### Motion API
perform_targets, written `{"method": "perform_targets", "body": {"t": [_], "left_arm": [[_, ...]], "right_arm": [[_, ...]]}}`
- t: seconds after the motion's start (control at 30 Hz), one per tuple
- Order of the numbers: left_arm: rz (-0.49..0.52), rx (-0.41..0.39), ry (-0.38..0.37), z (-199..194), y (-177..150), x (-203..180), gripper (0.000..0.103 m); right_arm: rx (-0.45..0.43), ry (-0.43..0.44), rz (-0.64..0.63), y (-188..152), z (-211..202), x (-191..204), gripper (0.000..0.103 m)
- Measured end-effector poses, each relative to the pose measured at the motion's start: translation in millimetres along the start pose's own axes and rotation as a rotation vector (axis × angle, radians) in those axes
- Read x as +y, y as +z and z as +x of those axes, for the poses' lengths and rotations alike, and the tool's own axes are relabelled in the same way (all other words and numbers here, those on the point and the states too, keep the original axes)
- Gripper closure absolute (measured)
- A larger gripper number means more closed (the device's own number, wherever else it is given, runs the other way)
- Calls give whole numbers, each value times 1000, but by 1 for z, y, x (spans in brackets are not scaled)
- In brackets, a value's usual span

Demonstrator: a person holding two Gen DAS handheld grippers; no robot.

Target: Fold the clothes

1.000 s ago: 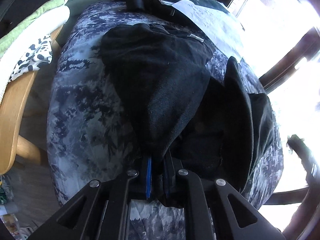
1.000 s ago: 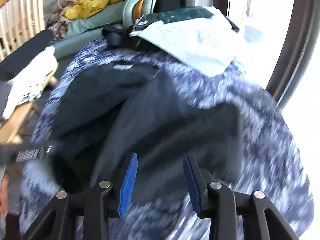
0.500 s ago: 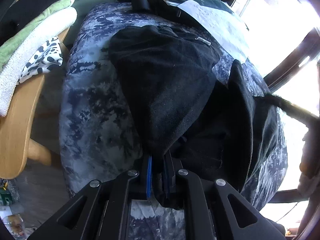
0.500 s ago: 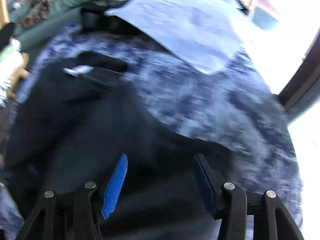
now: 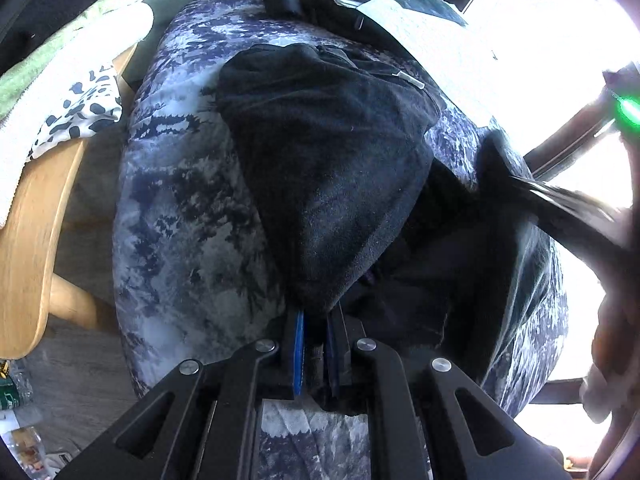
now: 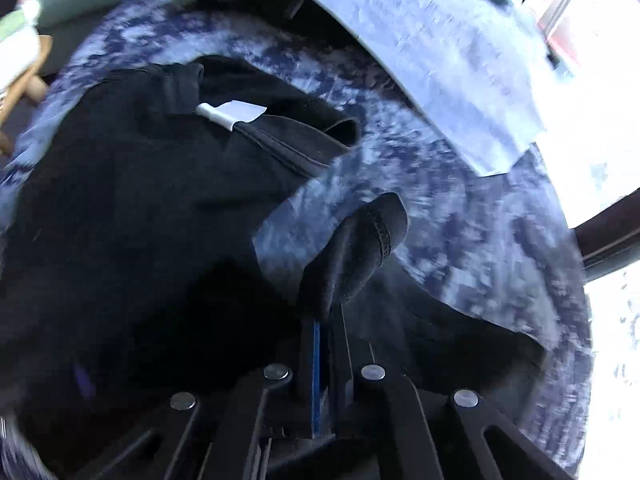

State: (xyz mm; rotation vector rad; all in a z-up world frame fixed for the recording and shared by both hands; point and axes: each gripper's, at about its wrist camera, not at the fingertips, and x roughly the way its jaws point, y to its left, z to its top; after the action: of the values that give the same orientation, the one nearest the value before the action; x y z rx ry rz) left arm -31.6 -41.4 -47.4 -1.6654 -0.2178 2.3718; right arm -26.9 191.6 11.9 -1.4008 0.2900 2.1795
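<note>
Left wrist view: my left claw [image 5: 316,344] is pinched hard on a bunched edge of the black fleece garment [image 5: 332,168], which spreads away ahead of the fingers over the blue-and-white patterned cushion [image 5: 180,208]. I judge the fleece soft, limp and light, with a grippy nap; it should drape rather than hold a crease, so hems and corners look like the best places to take it. Off to the left of my claw a wooden chair [image 5: 28,240] carries folded towels [image 5: 60,60] and a spotted cloth [image 5: 80,112], well clear. Far ahead, a white sheet [image 5: 432,28] lies on the cushion's back edge. To the right, a taut strip of the same fleece runs toward my other hand.

Right wrist view: my right claw [image 6: 326,360] has just been closing and now pinches a cuff-like end [image 6: 360,248] of the fleece, standing up just ahead of the pads. The garment's bulk lies to the left, its white label [image 6: 236,114] up ahead. The white sheet, ahead and right, could crowd the fold; blur hides finer detail.
</note>
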Motion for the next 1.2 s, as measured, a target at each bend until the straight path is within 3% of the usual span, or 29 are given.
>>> {"method": "perform_targets", "body": {"t": [0.1,0.27,0.37,0.47,0.67,0.7,0.8,0.93,1.0,1.07,1.1,1.2], "left_arm": [[11,0,11,-2,-2,-4,94],[30,-14,1,-9,-3,-6,94],[43,-20,7,-13,-7,-9,94],[56,-22,67,-13,-11,-9,94],[47,-14,58,-26,-21,-2,94],[59,-16,52,-29,-24,-5,94],[98,-6,17,-37,-37,-14,93],[150,24,-40,-44,-53,-36,92],[184,38,-63,-46,-59,-52,85],[232,48,-78,-46,-66,-74,75],[255,47,-81,-47,-71,-84,67],[318,53,-104,-49,-86,-113,52]], "right_arm": [[-50,79,113,-39,-44,-31,101],[-114,193,293,-143,-105,-63,101],[-71,292,388,-204,-115,-54,102],[-1,303,330,-235,-110,-24,101],[36,343,215,-255,-114,15,96],[25,363,211,-257,-119,14,94],[-23,390,205,-260,-138,2,66],[-111,318,217,-251,-160,-41,64],[-141,256,242,-240,-162,-70,63],[-143,197,279,-225,-150,-101,51],[-123,182,307,-219,-134,-117,45],[-47,164,388,-203,-84,-160,45]]}}
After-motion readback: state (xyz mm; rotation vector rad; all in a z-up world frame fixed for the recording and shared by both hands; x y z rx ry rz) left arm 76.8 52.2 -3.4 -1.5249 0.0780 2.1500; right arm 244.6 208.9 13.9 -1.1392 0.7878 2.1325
